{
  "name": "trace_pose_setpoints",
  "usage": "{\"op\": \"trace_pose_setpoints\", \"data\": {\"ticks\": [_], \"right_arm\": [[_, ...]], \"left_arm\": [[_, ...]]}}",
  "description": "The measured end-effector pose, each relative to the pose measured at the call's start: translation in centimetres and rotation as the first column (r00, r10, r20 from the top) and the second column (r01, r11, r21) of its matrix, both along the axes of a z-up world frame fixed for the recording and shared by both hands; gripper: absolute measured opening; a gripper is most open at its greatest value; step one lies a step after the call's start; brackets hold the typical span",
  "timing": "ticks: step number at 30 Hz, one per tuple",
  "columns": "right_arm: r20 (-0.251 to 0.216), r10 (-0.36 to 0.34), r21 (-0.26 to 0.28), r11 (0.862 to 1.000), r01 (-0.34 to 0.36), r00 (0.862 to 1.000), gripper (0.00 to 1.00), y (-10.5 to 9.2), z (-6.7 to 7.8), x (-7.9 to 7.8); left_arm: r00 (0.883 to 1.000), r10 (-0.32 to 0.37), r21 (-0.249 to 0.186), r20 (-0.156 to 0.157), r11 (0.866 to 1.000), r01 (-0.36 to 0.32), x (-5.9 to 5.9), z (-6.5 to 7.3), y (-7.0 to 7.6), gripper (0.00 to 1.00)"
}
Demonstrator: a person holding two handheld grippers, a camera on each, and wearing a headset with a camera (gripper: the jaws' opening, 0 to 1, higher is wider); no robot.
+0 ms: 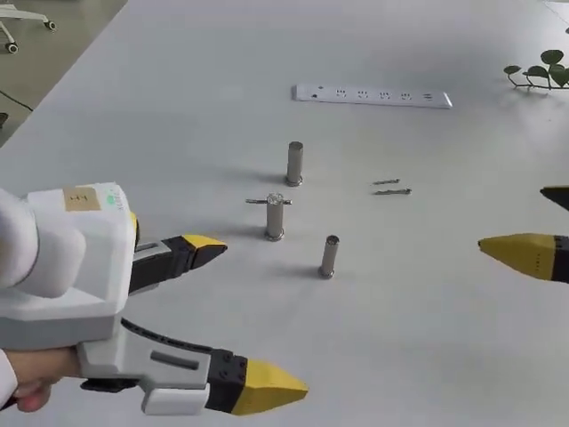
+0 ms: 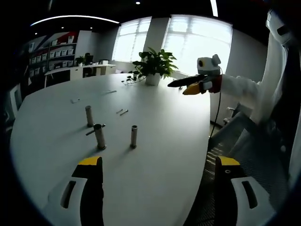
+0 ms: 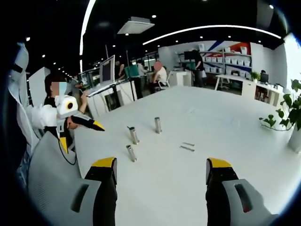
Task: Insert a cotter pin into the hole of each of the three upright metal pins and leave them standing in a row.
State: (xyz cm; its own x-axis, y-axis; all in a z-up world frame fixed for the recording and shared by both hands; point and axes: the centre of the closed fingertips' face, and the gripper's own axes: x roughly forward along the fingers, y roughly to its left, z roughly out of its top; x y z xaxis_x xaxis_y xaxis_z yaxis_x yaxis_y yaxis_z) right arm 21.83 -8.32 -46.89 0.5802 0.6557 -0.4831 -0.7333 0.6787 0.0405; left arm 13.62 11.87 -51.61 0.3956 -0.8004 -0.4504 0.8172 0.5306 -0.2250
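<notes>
1. Going by the head view, one of the three insertions looks done. The middle pin (image 1: 275, 222) stands upright with a fitted cotter pin (image 1: 258, 202) running crosswise through its top, an end sticking out on each side.
2. Two insertions appear left to do. The far pin (image 1: 294, 164) and the near pin (image 1: 330, 257) stand upright with nothing through them.
3. The two loose cotter pins (image 1: 389, 187) lie flat and side by side on the white surface (image 1: 427, 338). They are to the right of the three upright pins and apart from them.
4. The three upright pins stand near one another but not in a straight row, since the middle pin sits left of a line between the other two. Straightening them may also be needed.
5. Each upright pin is a short, silvery metal cylinder that seems slightly wider at the foot and casts a soft shadow. The cotter pins are thin grey slivers, far slimmer than the uprights. The holes are too small to make out.
6. The left gripper (image 1: 267, 317) is at the lower left, short of the pins. Its yellow-tipped jaws are spread wide and hold nothing.
7. The right gripper (image 1: 511, 216) comes in from the right edge, beyond the loose cotter pins. Its jaws are also apart and empty.
8. A white power strip (image 1: 373, 95) lies farther back on the surface, and a leafy plant (image 1: 542, 71) is at the far right.
</notes>
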Motion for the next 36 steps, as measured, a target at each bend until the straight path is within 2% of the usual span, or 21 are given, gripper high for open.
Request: {"op": "trace_pose_setpoints", "data": {"ticks": [4, 6, 7, 9, 10, 12, 14, 16, 18, 20, 23, 24, 25, 26, 27, 28, 31, 32, 34, 35, 36], "right_arm": [[0.016, 0.053, -0.069, 0.996, -0.052, 0.998, 0.70, 0.0, 0.9, 2.3], [0.025, 0.086, -0.121, 0.989, -0.082, 0.996, 0.66, -0.1, 0.9, 3.4], [0.028, 0.100, -0.150, 0.984, -0.095, 0.995, 0.64, -0.1, 0.8, 4.0], [0.009, 0.138, -0.224, 0.965, -0.132, 0.990, 0.63, -0.1, 0.2, 5.2], [-0.003, 0.151, -0.273, 0.951, -0.147, 0.988, 0.63, -0.2, -0.2, 5.9], [-0.002, 0.184, -0.317, 0.932, -0.175, 0.983, 0.63, 0.2, -0.4, 7.2], [-0.013, 0.236, -0.319, 0.920, -0.228, 0.972, 0.62, 1.3, -0.7, 8.3], [-0.061, 0.271, -0.308, 0.910, -0.277, 0.961, 0.60, 2.2, -1.8, 9.0], [-0.109, 0.302, -0.313, 0.894, -0.321, 0.947, 0.56, 3.0, -3.4, 9.4], [-0.158, 0.322, -0.349, 0.866, -0.358, 0.934, 0.53, 3.2, -5.2, 9.8], [-0.199, 0.331, -0.389, 0.837, -0.384, 0.922, 0.52, 3.5, -7.1, 10.6], [-0.211, 0.325, -0.409, 0.827, -0.385, 0.922, 0.50, 3.6, -7.8, 11.1], [-0.226, 0.317, -0.438, 0.811, -0.387, 0.921, 0.48, 3.2, -8.5, 11.4], [-0.241, 0.287, -0.470, 0.801, -0.371, 0.927, 0.47, 2.8, -9.3, 12.2], [-0.244, 0.281, -0.475, 0.799, -0.367, 0.928, 0.47, 2.7, -9.5, 12.3], [-0.247, 0.294, -0.474, 0.794, -0.380, 0.923, 0.47, 3.0, -10.1, 12.7], [-0.277, 0.279, -0.464, 0.799, -0.383, 0.919, 0.35, 3.0, -10.9, 13.7], [-0.279, 0.275, -0.467, 0.798, -0.380, 0.920, 0.29, 3.2, -11.2, 14.1], [-0.289, 0.273, -0.471, 0.794, -0.385, 0.918, 0.23, 3.3, -11.4, 14.5], [-0.298, 0.279, -0.472, 0.788, -0.395, 0.913, 0.22, 3.5, -11.5, 14.7], [-0.304, 0.298, -0.473, 0.777, -0.415, 0.905, 0.22, 3.7, -11.7, 14.8]], "left_arm": [[0.999, 0.043, -0.036, 0.002, 0.998, -0.043, 0.7, 0.5, 0.5, 0.99], [0.998, 0.061, -0.041, -0.028, 0.997, -0.062, 0.8, 0.3, 0.8, 0.99], [0.998, 0.062, -0.041, -0.019, 0.997, -0.063, 0.9, 0.3, 0.9, 0.99], [0.998, 0.070, -0.027, -0.005, 0.997, -0.070, 1.1, 0.2, 1.3, 0.94], [0.997, 0.078, -0.018, -0.001, 0.997, -0.078, 1.2, 0.1, 1.6, 0.93], [0.995, 0.096, 0.004, 0.009, 0.995, -0.096, 1.5, 0.0, 2.0, 0.93], [0.994, 0.106, 0.029, 0.026, 0.994, -0.107, 1.6, -0.1, 2.5, 0.90], [0.992, 0.122, 0.031, 0.018, 0.992, -0.123, 1.6, 0.1, 2.7, 0.89], [0.988, 0.156, 0.015, 0.002, 0.988, -0.156, 1.7, 0.2, 2.8, 0.89], [0.985, 0.170, -0.010, 0.017, 0.985, -0.170, 1.9, 0.6, 2.8, 0.89], [0.984, 0.178, -0.015, 0.016, 0.984, -0.177, 1.8, 0.8, 2.7, 0.92], [0.984, 0.175, -0.012, 0.019, 0.984, -0.175, 1.8, 0.8, 2.7, 0.93], [0.986, 0.168, -0.011, 0.020, 0.986, -0.168, 1.7, 0.8, 2.6, 0.95], [0.987, 0.158, -0.011, 0.023, 0.987, -0.158, 1.6, 0.8, 2.5, 0.97], [0.989, 0.142, -0.015, 0.027, 0.990, -0.142, 1.3, 1.0, 2.2, 0.99], [0.992, 0.128, -0.017, 0.023, 0.992, -0.127, 1.1, 1.0, 2.0, 0.99], [0.995, 0.098, -0.038, 0.032, 0.995, -0.096, 0.9, 1.2, 1.4, 0.99], [0.995, 0.095, -0.047, 0.020, 0.994, -0.094, 0.8, 1.3, 1.2, 0.99], [0.995, 0.095, -0.059, 0.018, 0.994, -0.094, 0.9, 1.4, 1.0, 0.99], [0.995, 0.099, -0.060, 0.019, 0.993, -0.098, 1.0, 1.4, 1.0, 0.99], [0.995, 0.101, -0.061, 0.019, 0.993, -0.099, 1.1, 1.4, 1.0, 0.99]]}}
